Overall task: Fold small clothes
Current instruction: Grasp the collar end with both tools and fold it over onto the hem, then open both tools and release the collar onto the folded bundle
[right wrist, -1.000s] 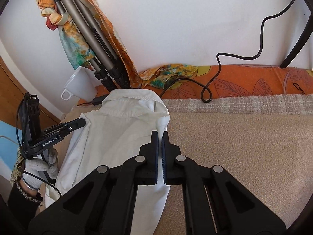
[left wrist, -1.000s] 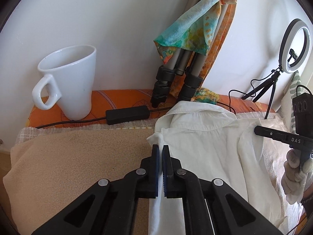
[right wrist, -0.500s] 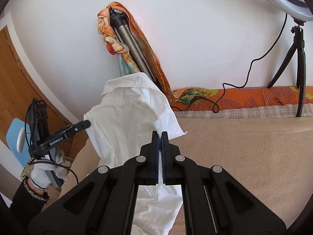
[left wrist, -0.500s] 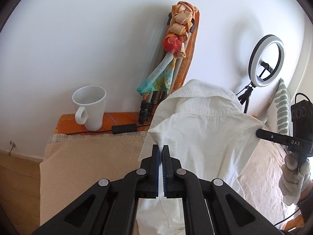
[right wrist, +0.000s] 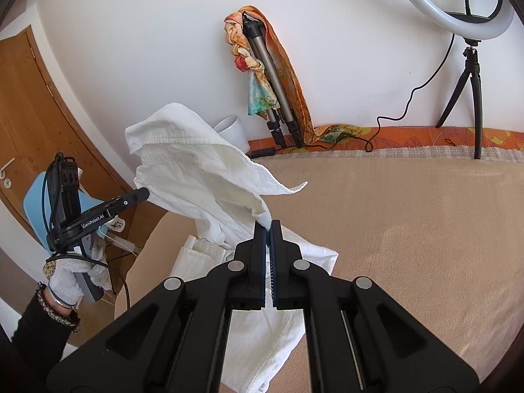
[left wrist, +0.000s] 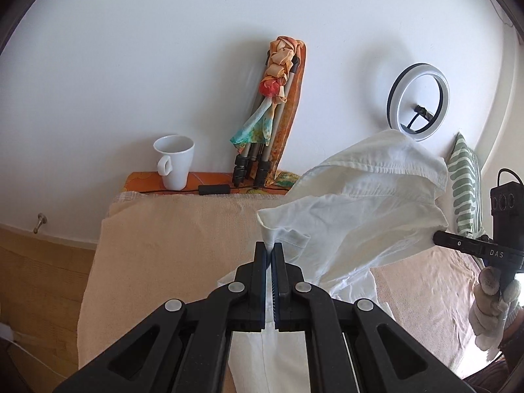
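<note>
My left hand-held gripper (left wrist: pixel 269 250) and my right hand-held gripper (right wrist: pixel 267 227) are each pinched shut on an edge of the white shirt (left wrist: pixel 366 209). A second ago its collar lay flat at the far side of the beige blanket (right wrist: pixel 409 216) — now the top half hangs in the air, doubling toward me, while the hem stays down near me. I judge the first fold is under way.
</note>
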A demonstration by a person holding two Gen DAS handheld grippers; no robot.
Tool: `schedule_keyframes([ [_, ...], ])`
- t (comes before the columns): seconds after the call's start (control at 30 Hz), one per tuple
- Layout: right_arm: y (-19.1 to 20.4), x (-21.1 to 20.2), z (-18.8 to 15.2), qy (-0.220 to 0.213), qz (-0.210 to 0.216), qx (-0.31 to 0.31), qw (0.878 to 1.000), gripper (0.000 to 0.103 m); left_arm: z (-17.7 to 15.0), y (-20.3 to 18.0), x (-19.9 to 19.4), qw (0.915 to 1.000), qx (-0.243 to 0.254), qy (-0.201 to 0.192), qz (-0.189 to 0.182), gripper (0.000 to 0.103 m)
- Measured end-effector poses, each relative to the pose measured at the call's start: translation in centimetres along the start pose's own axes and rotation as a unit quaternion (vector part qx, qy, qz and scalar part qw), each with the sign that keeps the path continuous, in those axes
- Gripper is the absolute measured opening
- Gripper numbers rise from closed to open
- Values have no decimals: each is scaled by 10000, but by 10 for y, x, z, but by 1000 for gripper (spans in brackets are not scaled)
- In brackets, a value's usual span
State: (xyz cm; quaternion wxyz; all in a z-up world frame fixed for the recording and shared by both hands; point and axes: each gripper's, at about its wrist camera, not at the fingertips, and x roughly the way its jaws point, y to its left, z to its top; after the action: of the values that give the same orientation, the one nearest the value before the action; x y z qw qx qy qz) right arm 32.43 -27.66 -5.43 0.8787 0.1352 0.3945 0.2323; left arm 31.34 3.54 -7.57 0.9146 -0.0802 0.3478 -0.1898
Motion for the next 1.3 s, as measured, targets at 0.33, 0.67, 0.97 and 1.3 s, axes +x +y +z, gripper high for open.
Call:
schedule_keyframes([
  [0.33,14,-20,-77,273,-19,-242,9993,3,-71,-8,-34,9995,-11,293,119,0],
  [0.67,36,-7,-162,1196,-449,-980,9870,3,-153,5,-52,9940,74,1027,356,0],
  [0.97,7,-28,-157,949,345,298,9944,53,-143,42,-60,9857,-1475,760,-305,42],
  [1.3,-10,8,-158,1242,803,1190,9818,31,-143,50,-10,9652,-2179,1236,-755,16],
])
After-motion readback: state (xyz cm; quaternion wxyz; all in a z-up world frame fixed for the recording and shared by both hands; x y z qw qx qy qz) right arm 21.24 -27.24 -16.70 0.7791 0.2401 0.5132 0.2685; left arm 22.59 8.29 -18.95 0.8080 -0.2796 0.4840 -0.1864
